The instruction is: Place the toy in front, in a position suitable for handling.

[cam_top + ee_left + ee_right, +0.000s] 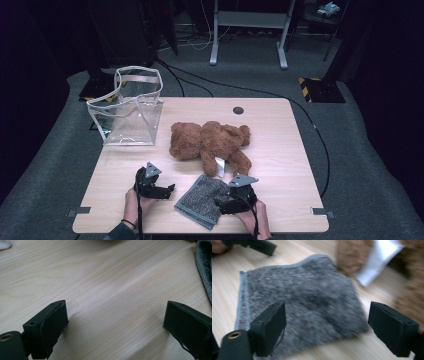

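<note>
1. grey cloth point(202, 201) lies folded and flat at the near edge of the table point(280, 130), between the two grippers, just in front of the teddy bear point(210, 142).
2. right gripper point(223, 206) sits over the cloth's right corner, jaws wide, nothing clamped; in the right gripper view the cloth point(299, 302) lies below and between the jaws.
3. left gripper point(167, 190) is just left of the cloth, apart from it, jaws wide over bare wood; the cloth's edge point(203, 267) shows at the far right of its view.
4. bear lies on its side mid-table, white tag point(220, 166) near the cloth.
5. clear bag point(131, 107) stands at the far left corner, well apart.
</note>
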`<state>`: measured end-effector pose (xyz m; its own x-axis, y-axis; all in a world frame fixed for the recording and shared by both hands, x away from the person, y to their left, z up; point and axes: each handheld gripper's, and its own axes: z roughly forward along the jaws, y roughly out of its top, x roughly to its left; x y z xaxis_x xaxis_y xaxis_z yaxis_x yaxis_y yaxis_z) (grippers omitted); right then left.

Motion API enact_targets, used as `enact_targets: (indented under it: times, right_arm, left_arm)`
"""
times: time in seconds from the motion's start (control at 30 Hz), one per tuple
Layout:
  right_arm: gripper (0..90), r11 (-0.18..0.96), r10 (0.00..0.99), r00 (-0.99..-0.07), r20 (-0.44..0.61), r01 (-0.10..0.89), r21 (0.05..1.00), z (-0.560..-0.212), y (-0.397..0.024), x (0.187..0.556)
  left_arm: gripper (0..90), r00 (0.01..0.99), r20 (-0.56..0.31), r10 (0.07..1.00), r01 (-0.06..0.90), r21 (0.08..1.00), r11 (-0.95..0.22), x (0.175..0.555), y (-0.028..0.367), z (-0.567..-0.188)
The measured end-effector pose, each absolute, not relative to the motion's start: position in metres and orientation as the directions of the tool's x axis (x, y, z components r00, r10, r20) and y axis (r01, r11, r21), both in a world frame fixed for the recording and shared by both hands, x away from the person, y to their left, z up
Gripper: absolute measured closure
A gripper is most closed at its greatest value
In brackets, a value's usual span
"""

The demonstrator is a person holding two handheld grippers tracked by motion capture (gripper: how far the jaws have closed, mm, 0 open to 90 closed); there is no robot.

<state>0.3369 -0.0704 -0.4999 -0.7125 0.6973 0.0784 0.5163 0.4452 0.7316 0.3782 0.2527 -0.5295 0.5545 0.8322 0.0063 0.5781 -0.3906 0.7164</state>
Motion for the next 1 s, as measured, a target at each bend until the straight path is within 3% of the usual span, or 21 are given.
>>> enact_targets:
  times: [0.1, 0.17, 0.27, 0.53, 0.7, 1.0]
  right_arm:
    - [20.5, 0.469, 0.677, -0.733, 0.059, 0.492, 0.733, -0.501, -0.061, 0.337]
    - [29.6, 0.503, 0.653, -0.757, 0.031, 0.464, 0.729, -0.503, -0.051, 0.337]
    - [34.5, 0.522, 0.640, -0.768, 0.015, 0.449, 0.726, -0.504, -0.044, 0.336]
    - [51.3, 0.560, 0.621, -0.784, 0.015, 0.457, 0.691, -0.516, -0.041, 0.337]
    - [76.3, 0.529, 0.624, -0.780, 0.047, 0.466, 0.709, -0.518, -0.046, 0.336]
    - [83.0, 0.513, 0.623, -0.781, 0.048, 0.454, 0.729, -0.516, -0.056, 0.326]
  left_arm:
    - [4.5, 0.556, 0.012, 0.831, 0.569, 0.724, -0.390, 0.378, 0.253, -0.531]
    - [4.5, 0.556, 0.013, 0.831, 0.568, 0.725, -0.391, 0.378, 0.253, -0.531]
    - [4.5, 0.556, 0.013, 0.831, 0.568, 0.725, -0.391, 0.378, 0.253, -0.531]
    - [4.6, 0.556, 0.012, 0.831, 0.572, 0.721, -0.392, 0.378, 0.253, -0.530]
    - [4.6, 0.552, 0.012, 0.834, 0.571, 0.723, -0.388, 0.378, 0.253, -0.531]
    - [4.7, 0.553, 0.011, 0.833, 0.572, 0.721, -0.390, 0.378, 0.253, -0.530]
